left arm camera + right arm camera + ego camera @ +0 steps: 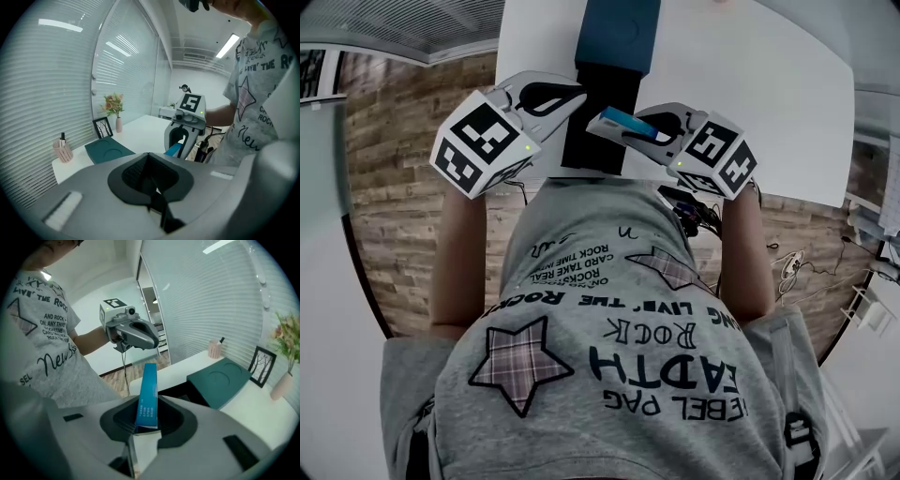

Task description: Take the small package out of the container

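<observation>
A small blue package (628, 125), a slim carton, hangs in the air over the near edge of the white tabletop (750, 84), clear of the dark container (598, 112) beside it. The right claw (611, 123) pinches one end across its flat faces. It looks light and stiff, with smooth, possibly slippery card that hard pressure could dent, so a grip on the broad faces seems best. The left claw (577, 94) is closed and empty. A teal tray (619, 33) lies beyond the container.

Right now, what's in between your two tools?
In the head view, the black container lies between the left tool and right tool, which grips the blue package.
</observation>
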`<state>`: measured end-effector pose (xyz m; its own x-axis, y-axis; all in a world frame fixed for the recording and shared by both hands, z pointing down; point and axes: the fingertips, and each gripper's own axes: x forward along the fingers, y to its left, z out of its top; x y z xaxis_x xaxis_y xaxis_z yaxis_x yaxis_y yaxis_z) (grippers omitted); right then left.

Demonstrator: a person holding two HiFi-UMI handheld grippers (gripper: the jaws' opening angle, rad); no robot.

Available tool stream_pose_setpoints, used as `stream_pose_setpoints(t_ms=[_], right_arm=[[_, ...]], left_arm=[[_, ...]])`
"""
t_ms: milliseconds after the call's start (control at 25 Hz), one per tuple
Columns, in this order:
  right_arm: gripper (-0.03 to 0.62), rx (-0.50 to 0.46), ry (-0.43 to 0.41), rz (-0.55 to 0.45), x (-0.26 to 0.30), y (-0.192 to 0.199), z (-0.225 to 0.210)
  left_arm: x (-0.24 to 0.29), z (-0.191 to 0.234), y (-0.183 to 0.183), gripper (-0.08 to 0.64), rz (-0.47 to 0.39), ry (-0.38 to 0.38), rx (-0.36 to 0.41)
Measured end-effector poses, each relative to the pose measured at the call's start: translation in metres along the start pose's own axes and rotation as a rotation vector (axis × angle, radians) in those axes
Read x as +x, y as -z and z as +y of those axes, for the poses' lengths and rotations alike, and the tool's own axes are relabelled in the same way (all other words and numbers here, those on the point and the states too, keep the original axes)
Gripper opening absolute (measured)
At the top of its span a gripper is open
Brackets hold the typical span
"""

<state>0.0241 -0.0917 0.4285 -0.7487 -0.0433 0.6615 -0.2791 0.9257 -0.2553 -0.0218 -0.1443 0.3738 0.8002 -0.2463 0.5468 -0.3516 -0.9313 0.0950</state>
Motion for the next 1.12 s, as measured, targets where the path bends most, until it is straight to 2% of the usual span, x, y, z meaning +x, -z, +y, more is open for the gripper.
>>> stream_pose_setpoints(t_ms=[320, 600, 760, 920, 1120], right_arm=[[0.098, -0.012, 0.142, -0.113, -0.039, -0.027, -0.015], [0.097, 0.030, 0.263, -0.247, -0.069, -0.053, -0.028], [0.097, 0.083, 0.383, -0.352, -0.099, -0.063, -0.041], [0.097, 0.141, 0.482, -0.438, -0.127, -0.066, -0.054], [0.097, 0.158, 0.606, -0.532, -0.152, -0.071, -0.062]], left_arm=[[-0.019, 0.027, -0.020, 0.010, -0.113, -0.140, -0.045], [-0.028, 0.048, -0.027, 0.011, -0.133, -0.284, -0.015], [-0.030, 0.048, -0.046, 0.010, -0.198, -0.350, 0.003], [-0.033, 0.049, -0.060, 0.011, -0.274, -0.387, -0.003], [-0.040, 0.044, -0.074, 0.011, -0.391, -0.396, -0.032]])
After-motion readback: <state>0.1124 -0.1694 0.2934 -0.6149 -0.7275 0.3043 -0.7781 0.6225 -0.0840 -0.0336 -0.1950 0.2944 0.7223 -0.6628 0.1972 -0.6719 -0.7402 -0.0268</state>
